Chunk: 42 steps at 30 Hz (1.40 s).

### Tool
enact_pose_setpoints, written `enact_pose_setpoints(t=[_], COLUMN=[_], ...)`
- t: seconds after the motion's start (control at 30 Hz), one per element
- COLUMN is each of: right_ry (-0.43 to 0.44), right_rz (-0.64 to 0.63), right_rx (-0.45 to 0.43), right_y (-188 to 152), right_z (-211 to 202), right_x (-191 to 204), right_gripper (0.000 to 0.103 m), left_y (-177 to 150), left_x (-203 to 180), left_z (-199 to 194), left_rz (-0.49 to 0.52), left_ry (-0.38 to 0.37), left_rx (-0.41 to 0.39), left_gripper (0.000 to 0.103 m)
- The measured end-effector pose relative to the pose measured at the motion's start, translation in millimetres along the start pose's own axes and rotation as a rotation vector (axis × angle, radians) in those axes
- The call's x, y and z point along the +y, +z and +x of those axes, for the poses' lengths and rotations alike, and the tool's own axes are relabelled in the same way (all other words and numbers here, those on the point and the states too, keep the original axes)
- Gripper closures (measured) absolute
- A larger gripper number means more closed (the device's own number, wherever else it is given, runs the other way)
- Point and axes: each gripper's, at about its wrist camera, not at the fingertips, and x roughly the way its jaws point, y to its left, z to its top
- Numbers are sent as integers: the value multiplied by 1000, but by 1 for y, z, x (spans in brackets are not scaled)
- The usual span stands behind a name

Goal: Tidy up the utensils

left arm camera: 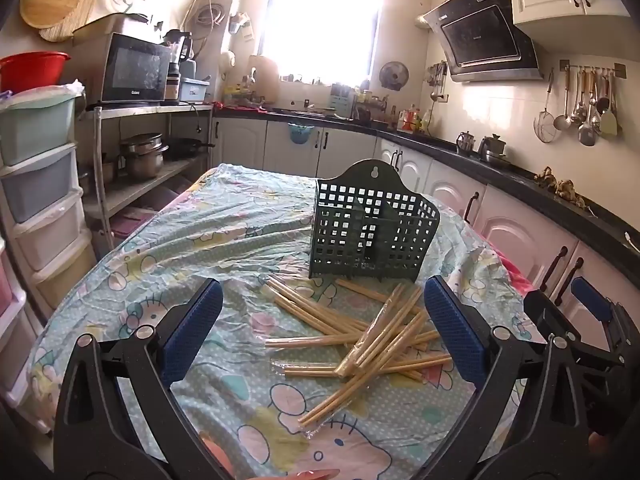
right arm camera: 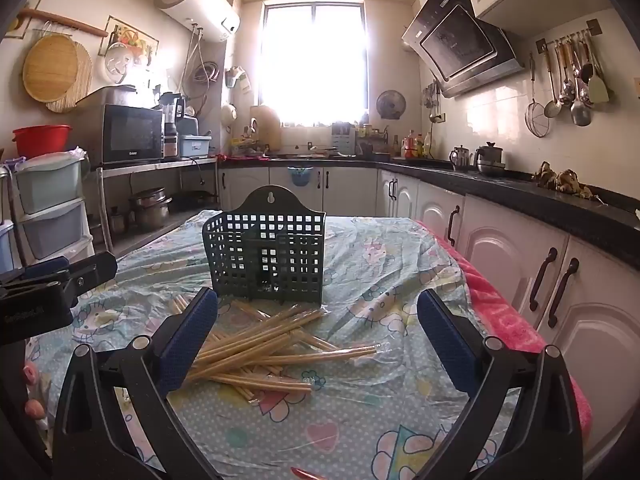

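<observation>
On the table [left arm camera: 224, 216], under a crinkled cartoon-print cloth [right arm camera: 360, 412], stands a dark green holder [left arm camera: 370, 236], a perforated plastic basket with a raised back plate and a hanging hole at its top; it sits upright and shows inner dividers. Just in front of the holder lies a loose pile of chopsticks [left arm camera: 372, 336], pale wooden sticks crossing one another at many angles, several in clear plastic sleeves, the nearest ends almost at the holder's base. None of the sticks stands in the holder as far as the views show. The left tongs [left arm camera: 322, 328] hang above the cloth with their blue-padded fingers spread wide apart, gripping nothing; the pile lies between and beyond them, toward the right finger. The right tongs [right arm camera: 318, 336] are likewise spread wide and hold nothing, with the pile in front of the holder lying close to their left finger [right arm camera: 192, 332]. In the right wrist view the left tongs [right arm camera: 48, 284] show to the left of the holder, well apart from it; in the left wrist view the right tongs [left arm camera: 580, 320] show to the right of the holder. A pink towel [right arm camera: 516, 332] runs along the table edge to the right of the holder. Behind the holder are white cabinets [right arm camera: 500, 240] under a dark counter.
</observation>
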Motion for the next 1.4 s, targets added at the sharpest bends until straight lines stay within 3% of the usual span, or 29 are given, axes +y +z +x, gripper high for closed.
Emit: enact_pose_setpoints(t=[1.4], right_ry=[6], right_rz=[-6], right_rx=[-8], right_y=[0], right_z=[-1], right_x=[3], right_gripper=[6], left_y=[3], left_x=[-2], left_z=[-2], left_rz=[-2], left_ry=[-6], left_rx=[-19], left_gripper=[10])
